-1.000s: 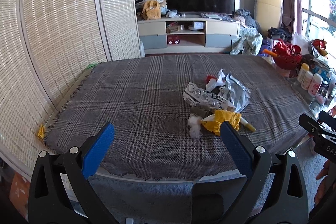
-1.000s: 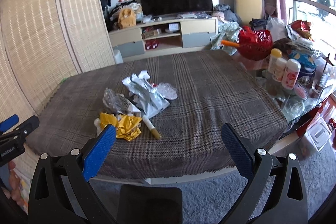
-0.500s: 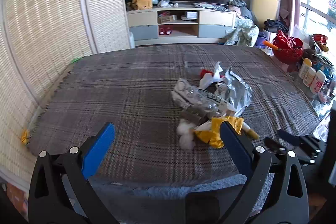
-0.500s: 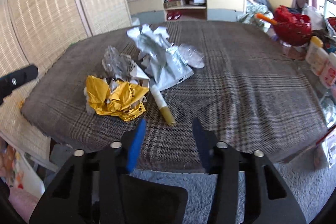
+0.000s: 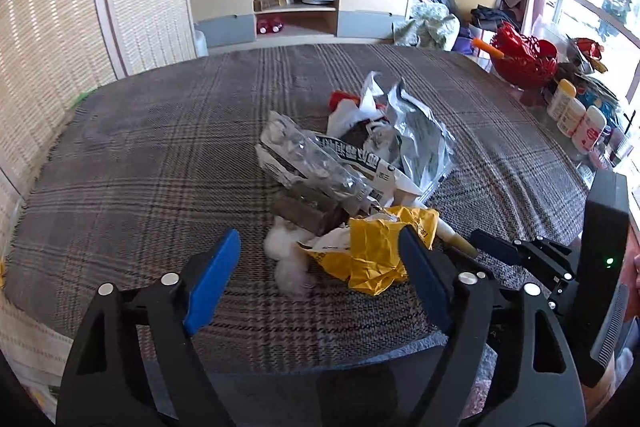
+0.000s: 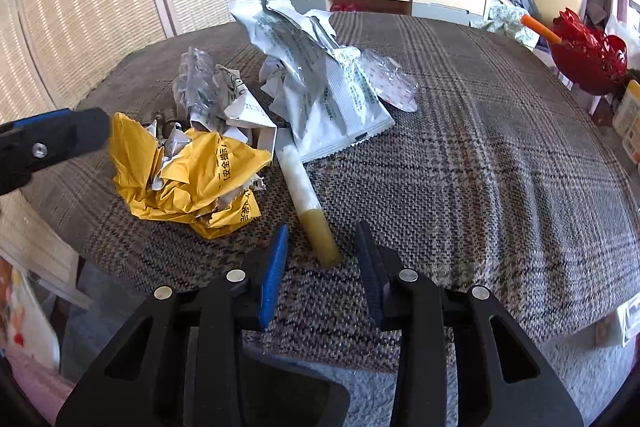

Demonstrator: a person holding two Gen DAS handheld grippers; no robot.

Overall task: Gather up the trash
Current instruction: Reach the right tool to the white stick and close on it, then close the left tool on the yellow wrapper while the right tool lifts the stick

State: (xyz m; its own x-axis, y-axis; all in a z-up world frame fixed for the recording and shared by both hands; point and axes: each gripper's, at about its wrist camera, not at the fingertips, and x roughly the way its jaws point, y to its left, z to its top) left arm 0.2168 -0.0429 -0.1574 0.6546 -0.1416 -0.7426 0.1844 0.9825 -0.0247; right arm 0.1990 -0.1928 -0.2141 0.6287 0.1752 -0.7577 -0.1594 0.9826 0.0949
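Observation:
A pile of trash lies on the plaid-covered table (image 5: 140, 155). It holds a crumpled yellow wrapper (image 5: 376, 251) (image 6: 192, 179), a white tissue wad (image 5: 288, 255), a clear plastic wrapper (image 5: 316, 171), a silver foil bag (image 5: 420, 135) (image 6: 320, 75) and a white tube with a tan end (image 6: 306, 195). My left gripper (image 5: 316, 279) is open, with the tissue and yellow wrapper between its fingers. My right gripper (image 6: 322, 259) is partly open, its fingers on either side of the tube's tan end, not touching it.
A red basket (image 5: 524, 59) and several bottles (image 5: 576, 111) stand on a side table at the right. A TV cabinet (image 5: 304, 11) is at the back and woven screens (image 5: 52, 27) are on the left. The table's near edge is just below both grippers.
Both grippers have moved forward and down toward the trash pile. The right gripper's jaws have narrowed from wide open to a small gap around the tube's end.

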